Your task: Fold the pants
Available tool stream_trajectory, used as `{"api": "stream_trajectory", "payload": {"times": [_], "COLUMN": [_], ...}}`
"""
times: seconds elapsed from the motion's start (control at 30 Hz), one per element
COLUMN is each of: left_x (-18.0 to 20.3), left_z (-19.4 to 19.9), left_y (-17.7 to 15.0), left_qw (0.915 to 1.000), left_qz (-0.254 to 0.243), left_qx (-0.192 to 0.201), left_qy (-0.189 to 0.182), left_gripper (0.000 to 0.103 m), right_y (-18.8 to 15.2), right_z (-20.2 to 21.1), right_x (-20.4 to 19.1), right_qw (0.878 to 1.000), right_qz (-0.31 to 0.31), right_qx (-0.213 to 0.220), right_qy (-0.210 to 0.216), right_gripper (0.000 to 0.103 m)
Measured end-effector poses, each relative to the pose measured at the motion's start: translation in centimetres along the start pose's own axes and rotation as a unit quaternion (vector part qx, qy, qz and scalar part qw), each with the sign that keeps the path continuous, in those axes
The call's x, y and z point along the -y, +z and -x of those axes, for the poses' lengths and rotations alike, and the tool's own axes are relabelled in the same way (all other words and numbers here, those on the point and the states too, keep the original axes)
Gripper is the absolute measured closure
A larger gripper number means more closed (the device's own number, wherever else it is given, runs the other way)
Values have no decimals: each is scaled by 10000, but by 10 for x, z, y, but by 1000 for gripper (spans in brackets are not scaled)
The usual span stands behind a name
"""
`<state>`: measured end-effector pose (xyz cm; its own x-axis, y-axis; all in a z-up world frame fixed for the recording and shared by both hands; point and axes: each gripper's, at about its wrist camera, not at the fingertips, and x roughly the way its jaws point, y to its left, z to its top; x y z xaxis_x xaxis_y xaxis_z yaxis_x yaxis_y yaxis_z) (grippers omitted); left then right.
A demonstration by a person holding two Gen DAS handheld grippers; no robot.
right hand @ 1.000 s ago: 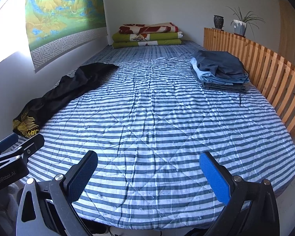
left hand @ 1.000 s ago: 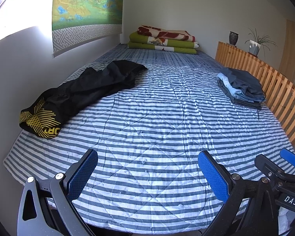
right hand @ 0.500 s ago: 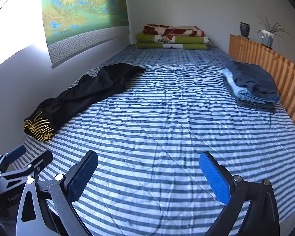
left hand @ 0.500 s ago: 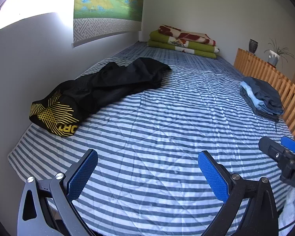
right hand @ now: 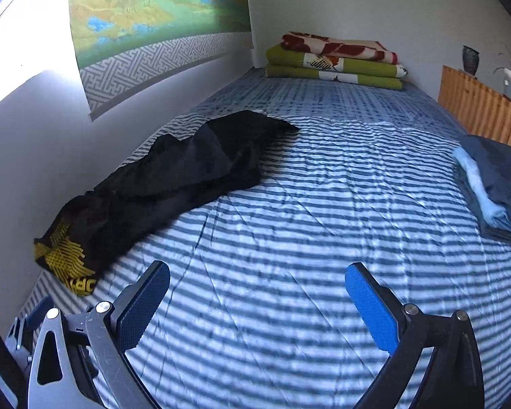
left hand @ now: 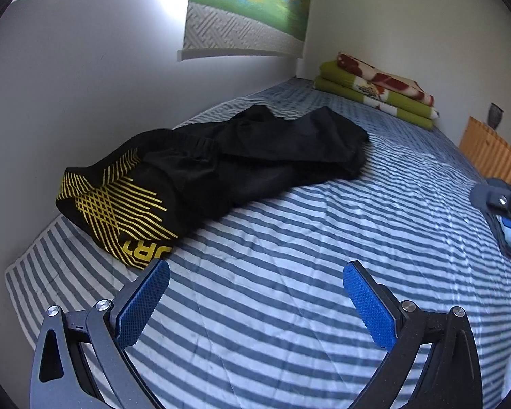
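1. Nearest the cameras, the left tool (left hand: 255, 301) hovers over the striped bed cover (left hand: 289, 272) with its blue pads spread wide and nothing between them; one pad sits just short of the pants' printed end.
2. The right tool (right hand: 257, 303) is likewise spread wide and empty, farther from the pants, over bare cover.
3. The black pants (left hand: 221, 163) lie crumpled in a long heap along the wall side of the bed, the yellow-patterned end nearest and the rest bunched and creased beyond it. Neither tool touches them.
4. Judged from this, no fold has been made: the pants need gripping, spreading flat and folding, so the whole task remains.
5. Beyond the pants, on the bed's opposite side, a stack of folded clothes (right hand: 494, 187) rests near the wooden rail (right hand: 483, 109).
6. Farthest, folded blankets (right hand: 334, 61) sit at the bed's head.
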<state>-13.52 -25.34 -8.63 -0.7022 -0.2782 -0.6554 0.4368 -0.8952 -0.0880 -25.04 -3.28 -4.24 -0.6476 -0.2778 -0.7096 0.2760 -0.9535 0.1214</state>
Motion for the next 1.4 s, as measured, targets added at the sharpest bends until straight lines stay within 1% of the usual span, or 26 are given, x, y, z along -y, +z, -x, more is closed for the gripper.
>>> {"api": "stream_trajectory", "payload": {"times": [0.07,0.2,0.27,0.37,0.47,0.53,0.67,0.77,0.8,0.87,0.9,0.93,0.97,1.0,1.13,1.27,1.33,1.4], "left_x": [-7,-11,-10,-9,-5,-8,-15,-19,-19,-16,-14,-12,-10,-8,-5,-3,-2,-1], "left_z": [-12,-38,-42,-52,-56,-59,-64,-67,-67,-66,-66,-66,-67,-68,-72,-74,-76,-78], "left_y": [1,2,0,-1,-4,-6,-7,-6,-6,-6,-7,-7,-9,-9,-10,-9,-11,-16], "left_qw": [10000,9994,9995,9991,9983,9984,9982,9984,9984,9984,9983,9981,9978,9976,9971,9974,9974,9966], "left_qz": [4,-261,-265,-365,-516,-482,-425,-318,-310,-340,-371,-416,-459,-494,-510,-424,-409,-476], "left_qx": [-2,-23,-102,-190,-223,-285,-378,-435,-434,-405,-396,-399,-406,-418,-482,-509,-529,-555], "left_qy": [72,234,158,74,145,87,205,185,200,217,229,239,245,257,292,273,282,390], "left_gripper": [0,0,0,0,0,0,0,0,0,0,0,0,0,0,0,0,0,0], "right_y": [17,50,66,87,100,107,116,122,123,126,127,127,128,128,128,135,137,137], "right_z": [-26,-79,-109,-153,-196,-222,-258,-279,-282,-288,-292,-295,-297,-295,-270,-234,-219,-204], "right_x": [-10,-27,-35,-38,-37,-38,-41,-41,-40,-43,-46,-51,-55,-57,-56,-42,-34,-27], "right_qw": [10000,9998,9994,9987,9960,9946,9916,9877,9865,9848,9848,9848,9851,9858,9914,9949,9951,9951], "right_qz": [-9,42,120,-156,-565,-679,-857,-1103,-1195,-1278,-1213,-1109,-999,-941,-803,-693,-770,-816], "right_qx": [-74,-154,-215,-382,-673,-747,-912,-1078,-1109,-1180,-1246,-1336,-1397,-1380,-987,-577,-423,-369], "right_qy": [-28,-122,-259,-286,-161,-251,-340,-238,-166,-4,5,-28,-131,-197,-312,-456,-457,-409], "right_gripper": [2,3,3,3,3,3,3,3,4,26,59,84,92,98,100,100,101,101]}}
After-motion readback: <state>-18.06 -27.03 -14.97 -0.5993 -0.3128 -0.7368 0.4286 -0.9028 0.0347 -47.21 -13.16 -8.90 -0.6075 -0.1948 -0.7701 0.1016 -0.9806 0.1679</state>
